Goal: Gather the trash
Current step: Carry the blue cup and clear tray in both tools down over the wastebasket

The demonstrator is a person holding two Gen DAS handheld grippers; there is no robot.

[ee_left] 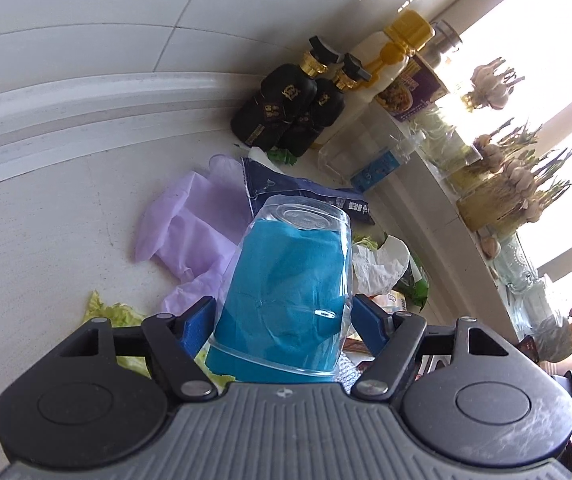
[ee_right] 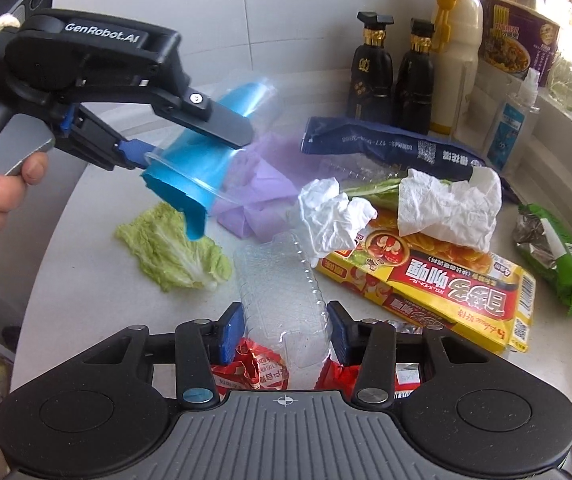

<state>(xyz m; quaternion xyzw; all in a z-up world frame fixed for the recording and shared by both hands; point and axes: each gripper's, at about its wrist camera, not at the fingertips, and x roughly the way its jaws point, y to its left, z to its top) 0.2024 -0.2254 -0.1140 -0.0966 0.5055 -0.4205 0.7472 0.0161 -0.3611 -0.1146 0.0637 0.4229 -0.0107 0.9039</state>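
- Trash lay scattered over the pale table (ee_right: pixel 86 184), and both hands were already loaded.
- The left hand-held gripper (ee_left: pixel 282 320) was clamped on a clear plastic cup (ee_left: pixel 293 280) stuffed with blue paper, held off the table with its base pointing away and its rim toward the wrist.
- The right hand-held gripper (ee_right: pixel 282 330) had its blue pads pressed on a crumpled clear plastic bottle (ee_right: pixel 278 292), which sat just above a red wrapper (ee_right: pixel 254 368).
- Doing this step well probably meant gentle, even pressure – both pieces are thin plastic and could buckle and slip out if squeezed harder.
- The blue paper drooped past the cup's rim in the right wrist view, so keeping the cup from tipping rim-down would likely stop it falling out.
- Lifting the bottle straight up seemed wise, so that the wrapper beneath was not dragged along.
- More remained to collect: a cabbage leaf (ee_right: pixel 174 248), a lilac glove (ee_left: pixel 190 224), two crumpled tissues (ee_right: pixel 445 208), a yellow-and-red box (ee_right: pixel 437 280), a navy packet (ee_right: pixel 385 144) and a green packet (ee_right: pixel 557 256).
- Behind the litter stood two dark sauce bottles (ee_right: pixel 389 76), a cream bottle with a yellow cap and a small spray bottle (ee_right: pixel 509 132).
- White wall tiles backed the table – garlic bulbs (ee_left: pixel 509 172) sat on a sunlit windowsill, where the glare washed out detail.
- No bin was in view.
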